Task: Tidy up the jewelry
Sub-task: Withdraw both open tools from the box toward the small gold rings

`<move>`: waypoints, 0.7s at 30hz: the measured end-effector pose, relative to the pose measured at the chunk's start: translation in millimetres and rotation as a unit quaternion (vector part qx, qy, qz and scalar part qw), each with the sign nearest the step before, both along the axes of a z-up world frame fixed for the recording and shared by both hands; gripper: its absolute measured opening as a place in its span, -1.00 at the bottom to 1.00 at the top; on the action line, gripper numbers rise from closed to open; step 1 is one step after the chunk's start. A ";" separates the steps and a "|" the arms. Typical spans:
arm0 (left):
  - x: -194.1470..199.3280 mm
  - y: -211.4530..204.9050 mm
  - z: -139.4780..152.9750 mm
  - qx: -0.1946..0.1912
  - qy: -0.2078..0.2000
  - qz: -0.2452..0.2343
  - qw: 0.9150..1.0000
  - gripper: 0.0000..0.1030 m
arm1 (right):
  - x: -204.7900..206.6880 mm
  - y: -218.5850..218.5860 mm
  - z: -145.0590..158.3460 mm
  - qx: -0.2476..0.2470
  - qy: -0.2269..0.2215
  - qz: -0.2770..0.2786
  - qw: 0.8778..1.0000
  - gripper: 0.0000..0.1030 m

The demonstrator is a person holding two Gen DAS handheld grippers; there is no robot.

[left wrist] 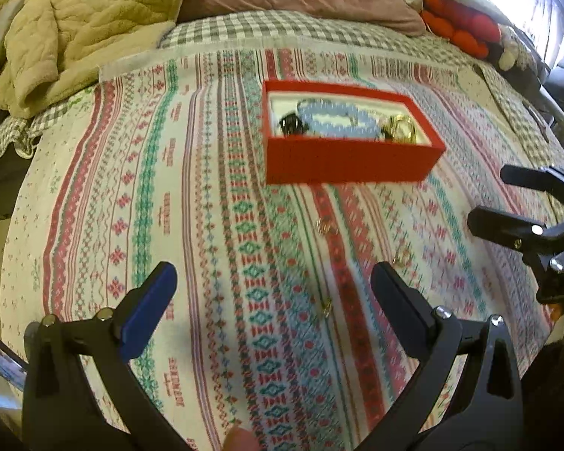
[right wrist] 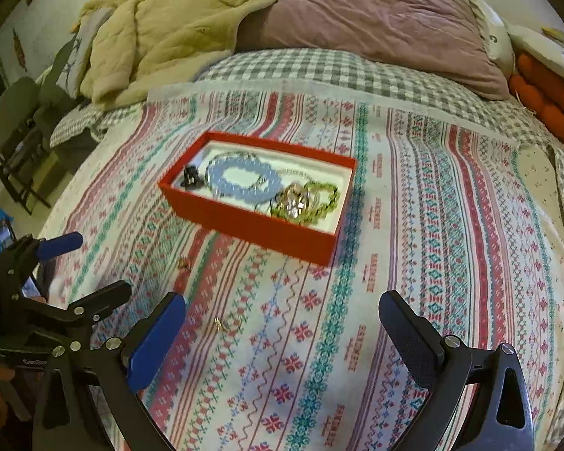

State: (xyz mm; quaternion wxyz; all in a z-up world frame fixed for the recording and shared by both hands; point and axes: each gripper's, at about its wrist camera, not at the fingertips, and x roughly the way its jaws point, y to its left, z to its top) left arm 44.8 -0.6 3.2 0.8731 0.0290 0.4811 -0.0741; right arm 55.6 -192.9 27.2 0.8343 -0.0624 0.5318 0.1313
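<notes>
A red jewelry box (left wrist: 349, 161) (right wrist: 252, 225) sits on the patterned bedspread. It holds a pale blue bead bracelet (right wrist: 240, 182), a green bead bracelet (right wrist: 319, 195), a gold piece (right wrist: 295, 199) and a small dark item (right wrist: 191, 177). Small gold earrings lie loose on the spread: one (left wrist: 323, 227) below the box, one (left wrist: 400, 257) to its right, one (left wrist: 326, 307) between my left fingers; two also show in the right wrist view (right wrist: 184, 262) (right wrist: 222, 324). My left gripper (left wrist: 274, 297) is open and empty. My right gripper (right wrist: 282, 323) is open and empty.
A tan quilted blanket (right wrist: 158, 30) and a mauve pillow (right wrist: 379, 26) lie at the head of the bed. Orange-red cushions (right wrist: 549, 101) sit at the far right. A folding chair (right wrist: 15, 139) stands off the bed's left side.
</notes>
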 end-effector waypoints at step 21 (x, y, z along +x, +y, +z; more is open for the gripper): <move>-28.1 -2.2 -52.5 0.035 0.018 -0.053 0.998 0.99 | -38.2 8.2 -70.7 -0.054 0.078 0.049 0.994 1.00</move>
